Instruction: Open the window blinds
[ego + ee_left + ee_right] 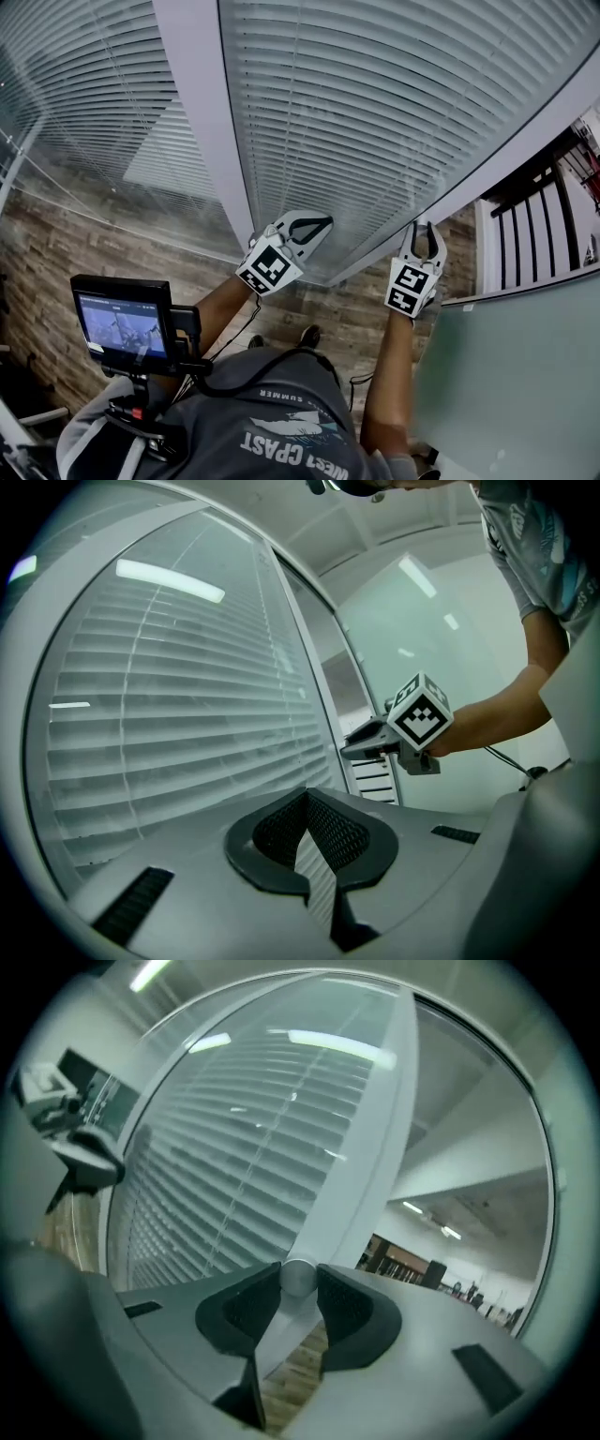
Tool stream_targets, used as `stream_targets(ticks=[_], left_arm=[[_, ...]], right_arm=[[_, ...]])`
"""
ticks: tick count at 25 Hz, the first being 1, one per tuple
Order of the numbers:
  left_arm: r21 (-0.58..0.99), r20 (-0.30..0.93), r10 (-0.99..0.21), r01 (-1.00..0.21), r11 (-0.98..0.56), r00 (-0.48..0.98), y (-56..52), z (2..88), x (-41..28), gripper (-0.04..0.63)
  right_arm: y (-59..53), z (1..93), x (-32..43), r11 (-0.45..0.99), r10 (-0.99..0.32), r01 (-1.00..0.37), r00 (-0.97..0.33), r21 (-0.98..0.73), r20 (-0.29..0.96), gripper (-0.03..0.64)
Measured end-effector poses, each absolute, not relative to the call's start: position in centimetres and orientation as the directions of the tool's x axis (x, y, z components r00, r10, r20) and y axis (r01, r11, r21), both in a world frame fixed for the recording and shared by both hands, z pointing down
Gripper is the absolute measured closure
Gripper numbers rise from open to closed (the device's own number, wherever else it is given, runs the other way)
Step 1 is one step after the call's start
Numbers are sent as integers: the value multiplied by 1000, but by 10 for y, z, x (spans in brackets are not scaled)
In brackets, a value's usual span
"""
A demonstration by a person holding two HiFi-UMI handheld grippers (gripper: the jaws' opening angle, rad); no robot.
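1. Blinds (375, 112) fill the large pane straight ahead of the person and hang all the way down to the bottom edge. Their slats look tilted nearly flat over one another, so almost nothing shows through. On that reading the task is at its very start: nothing is open yet, and all of the tilting or raising is left to do. The slats are narrow, pale and evenly spaced, with thin ladder cords running down across them. Ceiling lights reflect over them, so they seem to sit behind glass and probably cannot be touched directly.
2. Neighbouring blinds (84, 103) in the pane to the left look just as closed.
3. Frame bar (506, 150), white and plain, borders the main pane on its right side. It is where the control appears to be mounted.
4. Left tool (323, 225) is held level near the pane's lower corner. Its jaws are pressed together with nothing between them, and it seems to have no part in the work for now.
5. Right tool (427, 227) is up against the frame bar, and its jaws pinch a small knob from both sides. I take this for the working grip, with the knob most likely what turns or slides the slats.
6. Knob (298, 1276) is round, silvery and smooth. It sits on the frame bar just beside the slats' right ends, low on the window.
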State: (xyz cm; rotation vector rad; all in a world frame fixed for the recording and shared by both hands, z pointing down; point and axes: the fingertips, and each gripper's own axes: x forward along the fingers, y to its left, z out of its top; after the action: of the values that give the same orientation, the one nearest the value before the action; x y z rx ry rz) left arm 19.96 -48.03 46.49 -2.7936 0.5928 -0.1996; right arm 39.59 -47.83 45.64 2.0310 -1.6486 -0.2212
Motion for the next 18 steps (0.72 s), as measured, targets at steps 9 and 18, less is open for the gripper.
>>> stream_targets(ticks=[9, 18], left_arm=[[-296, 72, -404, -367, -882, 912, -477, 463, 204, 591], [-299, 69, -402, -366, -881, 913, -477, 459, 206, 591]], right_arm=[[-476, 460, 389, -2, -933, -387, 333, 922, 138, 499], [-469, 453, 388, -50, -965, -822, 186, 567, 185, 491]])
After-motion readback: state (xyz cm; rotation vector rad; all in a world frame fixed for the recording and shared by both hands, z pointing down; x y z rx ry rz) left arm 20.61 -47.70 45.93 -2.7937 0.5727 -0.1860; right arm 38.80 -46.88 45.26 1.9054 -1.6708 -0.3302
